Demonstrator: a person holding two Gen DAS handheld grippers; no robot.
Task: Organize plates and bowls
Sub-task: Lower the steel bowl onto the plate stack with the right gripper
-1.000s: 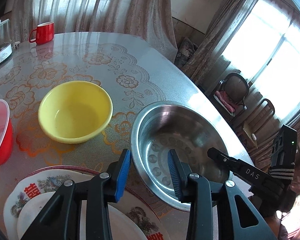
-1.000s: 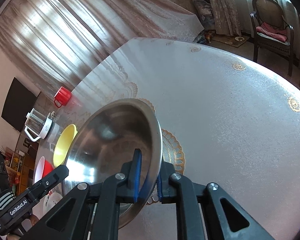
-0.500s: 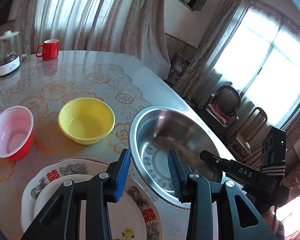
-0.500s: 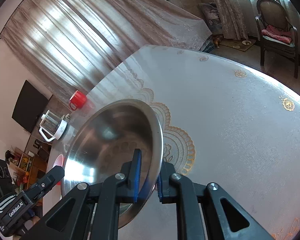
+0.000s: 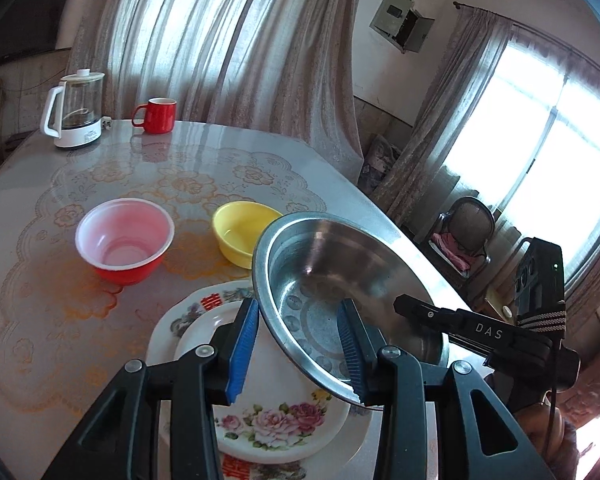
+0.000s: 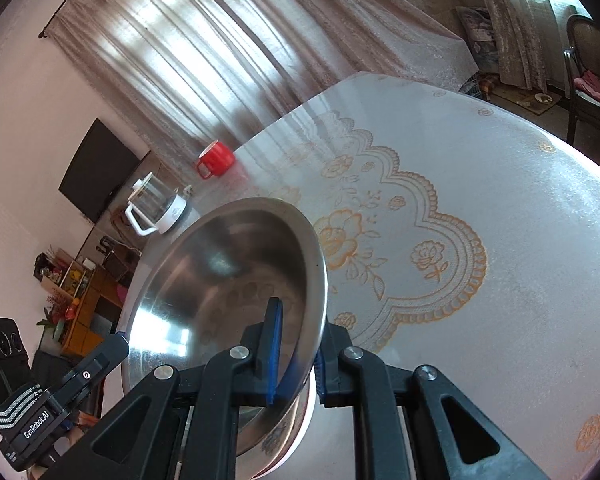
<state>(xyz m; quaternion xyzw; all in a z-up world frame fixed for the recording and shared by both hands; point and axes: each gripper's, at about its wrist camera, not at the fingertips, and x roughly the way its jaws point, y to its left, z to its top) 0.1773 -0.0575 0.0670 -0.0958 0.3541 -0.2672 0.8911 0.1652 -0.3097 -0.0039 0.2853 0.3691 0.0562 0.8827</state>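
Note:
My right gripper [image 6: 294, 364] is shut on the rim of a steel basin [image 6: 220, 280] and holds it tilted in the air. In the left wrist view the basin [image 5: 324, 276] hangs over the stacked floral plates [image 5: 284, 416]: a small white plate on a larger one. My left gripper [image 5: 296, 344] is open and empty, its jaws either side of the basin's near rim. A red bowl with white inside [image 5: 124, 236] and a yellow bowl [image 5: 242, 232] sit on the table behind the plates.
A red mug [image 5: 158, 115] and a glass kettle [image 5: 76, 110] stand at the table's far edge. The table [image 6: 480, 208] has a glossy floral cover. Chairs [image 5: 466, 232] stand by the window to the right. A cabinet [image 6: 80, 292] lies to the left.
The right gripper has lifted the steel basin and carried it left over the plates. The left gripper has pulled back and up, bringing the red bowl, mug and kettle into view.

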